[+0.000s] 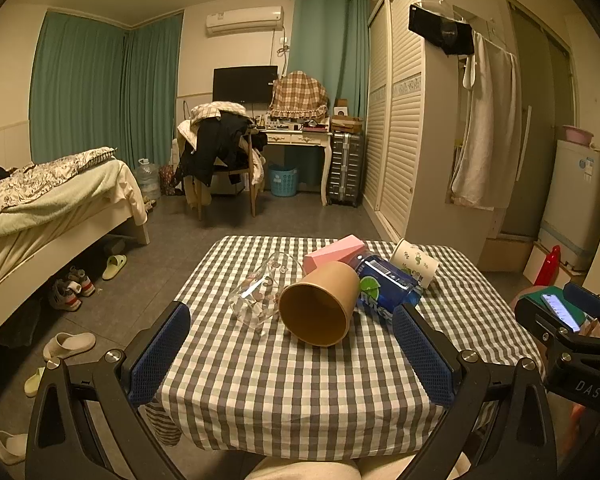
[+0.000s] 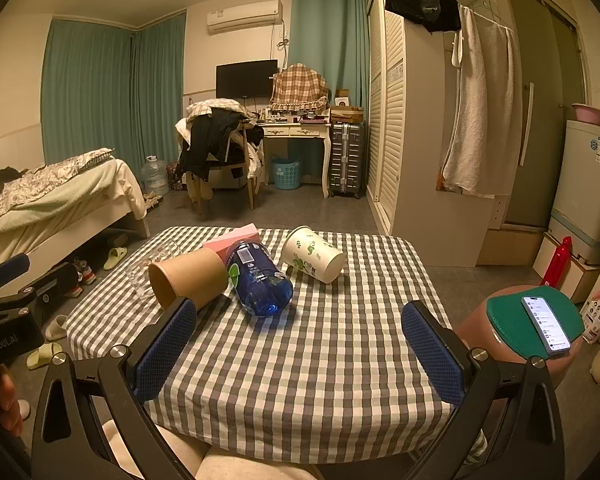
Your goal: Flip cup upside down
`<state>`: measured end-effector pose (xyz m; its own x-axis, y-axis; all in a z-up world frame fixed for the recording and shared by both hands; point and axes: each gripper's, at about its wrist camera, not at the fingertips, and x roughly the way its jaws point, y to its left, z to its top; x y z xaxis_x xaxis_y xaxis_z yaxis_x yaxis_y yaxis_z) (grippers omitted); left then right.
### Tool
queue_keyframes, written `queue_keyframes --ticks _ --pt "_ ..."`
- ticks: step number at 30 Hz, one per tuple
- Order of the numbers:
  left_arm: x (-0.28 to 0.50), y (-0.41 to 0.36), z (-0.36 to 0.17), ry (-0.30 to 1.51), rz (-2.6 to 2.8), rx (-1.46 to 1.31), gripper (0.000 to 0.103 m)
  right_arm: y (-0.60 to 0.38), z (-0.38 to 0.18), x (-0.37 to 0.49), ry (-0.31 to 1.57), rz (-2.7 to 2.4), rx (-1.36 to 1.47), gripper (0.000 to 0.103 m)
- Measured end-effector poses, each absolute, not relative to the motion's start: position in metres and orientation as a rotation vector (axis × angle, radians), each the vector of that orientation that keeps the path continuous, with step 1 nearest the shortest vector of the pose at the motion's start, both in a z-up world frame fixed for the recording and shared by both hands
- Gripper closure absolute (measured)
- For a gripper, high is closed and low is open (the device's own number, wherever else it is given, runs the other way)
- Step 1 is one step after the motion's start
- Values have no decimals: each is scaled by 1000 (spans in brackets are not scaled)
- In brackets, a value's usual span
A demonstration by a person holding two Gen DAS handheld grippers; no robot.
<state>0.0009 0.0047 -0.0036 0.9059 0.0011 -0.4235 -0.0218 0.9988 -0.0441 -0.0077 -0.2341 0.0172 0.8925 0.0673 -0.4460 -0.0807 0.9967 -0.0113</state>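
Brown paper cup point(image 1: 319, 303) on its side, mouth toward tabletop's near edge. White leaf-print cup point(image 2: 313, 254) also toppled, near far right corner.

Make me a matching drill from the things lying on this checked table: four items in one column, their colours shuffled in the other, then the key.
Items
1. paper cup with its mouth toward the camera
2. bottle on its side
3. box behind the cups
4. printed cup nearest the wardrobe

Colours
A. pink
B. white with green leaves
C. brown
D. blue

Pairs: 1-C, 2-D, 3-A, 4-B
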Motion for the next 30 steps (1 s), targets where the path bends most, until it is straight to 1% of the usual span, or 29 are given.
queue_keyframes --ticks 14,30 --pt "1 6 -5 440 13 -47 0 -228 12 -5 461 85 -33 0" --pt "0 7 -5 440 14 -46 0 -227 20 -4 459 91 -35 0"
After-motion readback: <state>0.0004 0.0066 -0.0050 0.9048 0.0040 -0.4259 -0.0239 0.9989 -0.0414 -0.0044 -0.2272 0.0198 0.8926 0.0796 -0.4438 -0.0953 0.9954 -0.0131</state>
